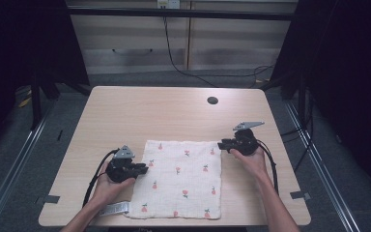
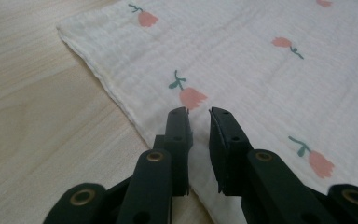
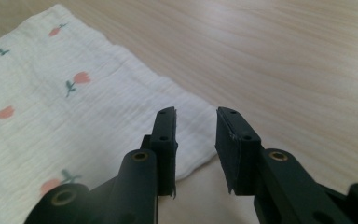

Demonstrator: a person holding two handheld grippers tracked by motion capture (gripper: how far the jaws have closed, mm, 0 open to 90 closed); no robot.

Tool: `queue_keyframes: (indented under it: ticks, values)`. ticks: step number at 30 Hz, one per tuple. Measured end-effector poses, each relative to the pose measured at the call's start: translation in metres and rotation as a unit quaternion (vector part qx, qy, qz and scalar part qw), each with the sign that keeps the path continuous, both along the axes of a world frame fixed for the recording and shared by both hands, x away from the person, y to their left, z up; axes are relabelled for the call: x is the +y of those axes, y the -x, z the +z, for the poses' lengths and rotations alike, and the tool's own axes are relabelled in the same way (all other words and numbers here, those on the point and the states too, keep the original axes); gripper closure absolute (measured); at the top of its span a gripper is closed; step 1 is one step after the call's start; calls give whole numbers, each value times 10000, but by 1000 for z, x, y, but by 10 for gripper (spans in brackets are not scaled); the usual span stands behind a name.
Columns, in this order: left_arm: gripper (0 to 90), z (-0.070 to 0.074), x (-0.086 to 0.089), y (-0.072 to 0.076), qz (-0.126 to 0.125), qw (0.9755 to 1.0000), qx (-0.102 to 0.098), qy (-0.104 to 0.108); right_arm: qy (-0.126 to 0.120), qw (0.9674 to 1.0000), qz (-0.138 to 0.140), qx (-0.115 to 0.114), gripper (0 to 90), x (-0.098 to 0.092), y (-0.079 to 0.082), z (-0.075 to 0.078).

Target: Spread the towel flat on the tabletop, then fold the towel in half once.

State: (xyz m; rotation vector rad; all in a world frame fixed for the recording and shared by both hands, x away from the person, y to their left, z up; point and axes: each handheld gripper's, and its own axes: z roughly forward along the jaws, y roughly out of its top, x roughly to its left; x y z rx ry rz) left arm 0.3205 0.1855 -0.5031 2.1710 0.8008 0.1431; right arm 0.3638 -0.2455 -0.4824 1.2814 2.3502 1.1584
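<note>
A white cloth (image 1: 181,179) printed with small pink flowers lies flat on the wooden table (image 1: 174,111). My left gripper (image 1: 145,169) rests at the cloth's left edge, pointing right. In the left gripper view the gripper (image 2: 199,112) hovers over the cloth (image 2: 261,70) with a narrow gap between its jaws and no fabric in it. My right gripper (image 1: 221,144) is at the cloth's far right corner, pointing left. In the right gripper view the gripper (image 3: 196,112) stands open just above that corner of the cloth (image 3: 51,116), gripping nothing.
A round hole (image 1: 212,100) is in the table's far right part. A small grey tag (image 1: 113,209) lies by the cloth's near left corner. Cabinets (image 1: 140,43) stand behind the table, and dark frames flank it.
</note>
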Motion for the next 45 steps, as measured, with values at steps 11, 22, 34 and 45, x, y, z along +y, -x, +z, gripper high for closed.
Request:
queue_keyframes:
  ticks: [11, 22, 34, 45]
  values:
    - [772, -1, 2, 0, -92, 9999, -55, 9, -21, 9994, -267, 214, 646, 2, -25, -20]
    - [771, -2, 4, -1, -114, 9999, -19, 80, -34, 9994, -172, 307, 835, 6, -28, -24]
    - [679, 0, 5, -1, -41, 9999, 54, 119, -375, 9989, -142, 225, 885, 1, -26, -14]
    - [550, 18, 13, -7, 16, 9996, 30, 293, -428, 9990, 40, 89, 886, 4, -20, -5]
